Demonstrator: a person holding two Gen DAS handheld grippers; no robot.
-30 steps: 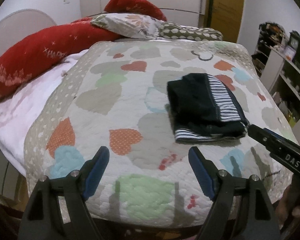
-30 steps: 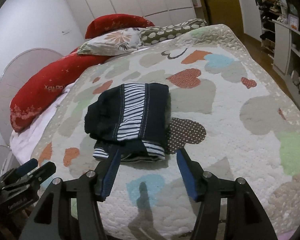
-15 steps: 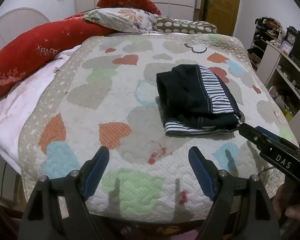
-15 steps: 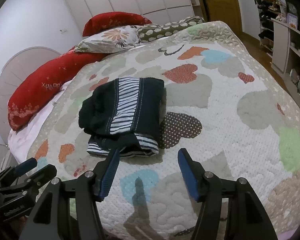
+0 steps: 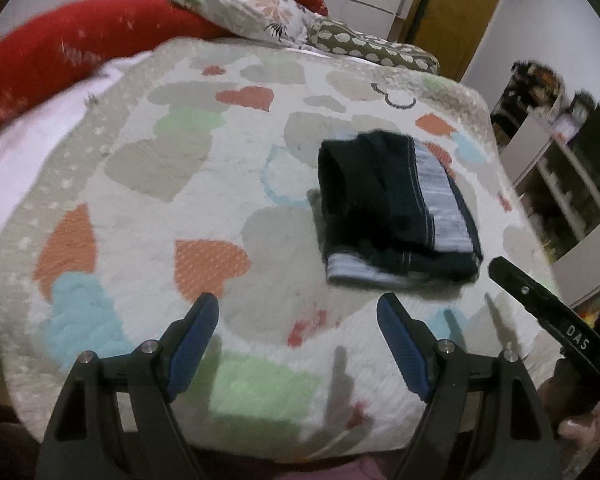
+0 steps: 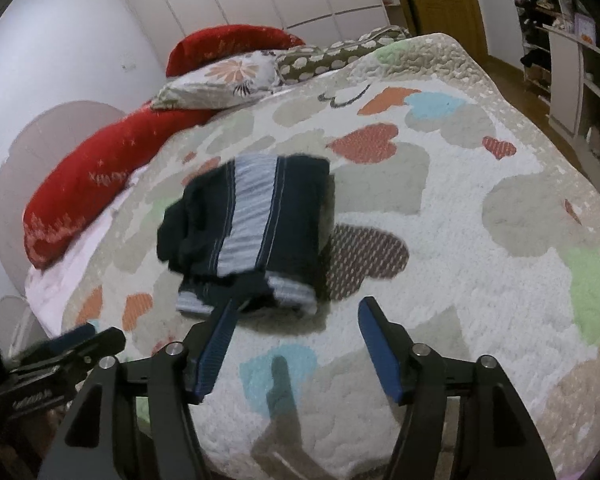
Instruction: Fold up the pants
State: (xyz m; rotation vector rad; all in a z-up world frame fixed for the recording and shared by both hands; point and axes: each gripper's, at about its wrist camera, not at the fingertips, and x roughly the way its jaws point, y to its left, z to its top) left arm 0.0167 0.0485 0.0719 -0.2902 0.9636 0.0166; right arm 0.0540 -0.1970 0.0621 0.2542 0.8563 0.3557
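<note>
The pants (image 5: 392,208) are dark navy with a striped band and lie folded in a compact bundle on the heart-patterned quilt (image 5: 160,200). They also show in the right wrist view (image 6: 252,236). My left gripper (image 5: 298,312) is open and empty, above the quilt's near edge, left of and nearer than the bundle. My right gripper (image 6: 296,316) is open and empty just in front of the bundle. It shows as a black arm (image 5: 548,312) at the right of the left wrist view. The left gripper appears at the lower left of the right wrist view (image 6: 68,348).
Red cushions (image 6: 100,176), a floral pillow (image 6: 224,80) and a spotted pillow (image 5: 372,48) lie at the head of the bed. Shelves (image 5: 564,168) stand right of the bed, with a wooden door (image 5: 456,8) behind. The quilt edge (image 5: 260,444) drops off near me.
Both grippers have stayed open and empty and shifted slightly; the view now tilts and blurs. The folded pants have not moved on the quilt.
</note>
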